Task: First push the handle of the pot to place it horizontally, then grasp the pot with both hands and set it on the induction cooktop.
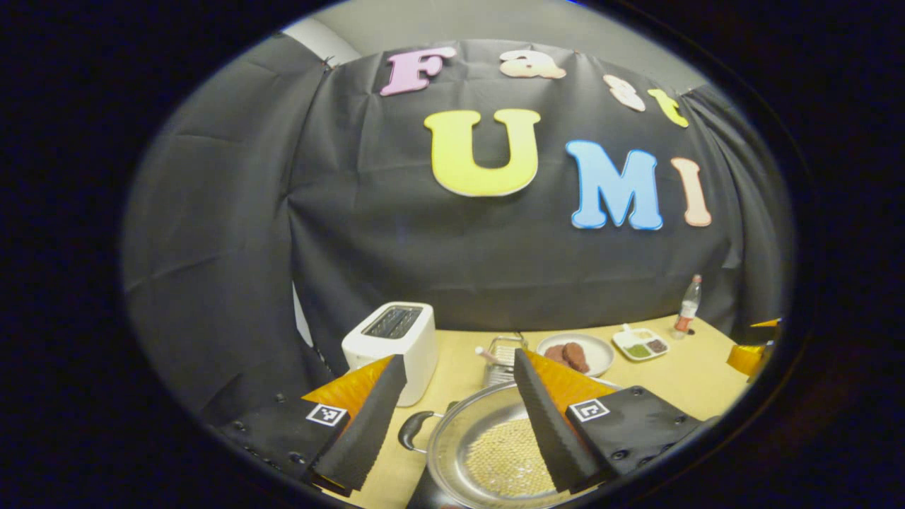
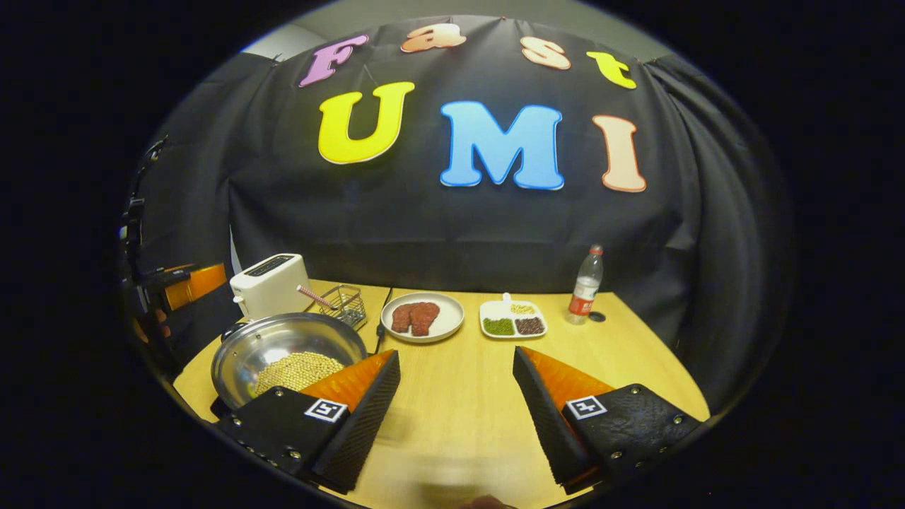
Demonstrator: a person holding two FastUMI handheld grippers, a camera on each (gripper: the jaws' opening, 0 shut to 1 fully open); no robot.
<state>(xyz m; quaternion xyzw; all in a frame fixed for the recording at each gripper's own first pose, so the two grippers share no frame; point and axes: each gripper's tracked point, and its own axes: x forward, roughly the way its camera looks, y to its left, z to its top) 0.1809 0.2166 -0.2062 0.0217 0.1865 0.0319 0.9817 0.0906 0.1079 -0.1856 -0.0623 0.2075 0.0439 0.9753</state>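
Legible markings: none.
Each finger of the left tongs (image 1: 459, 417) and of the right tongs (image 2: 456, 417) carries a square black-and-white coded marker, a pattern rather than text. The bottle (image 2: 586, 285) on the table (image 2: 459, 396) has a red-and-white label, too small to read. The toaster (image 2: 270, 284) shows no readable print.

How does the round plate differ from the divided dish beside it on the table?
The round plate is circular and holds two reddish-brown patties; the divided dish is roughly rectangular, its compartments holding green, dark and yellowish fillings. The plate stands nearer the pot, the dish nearer the bottle. Both are white.
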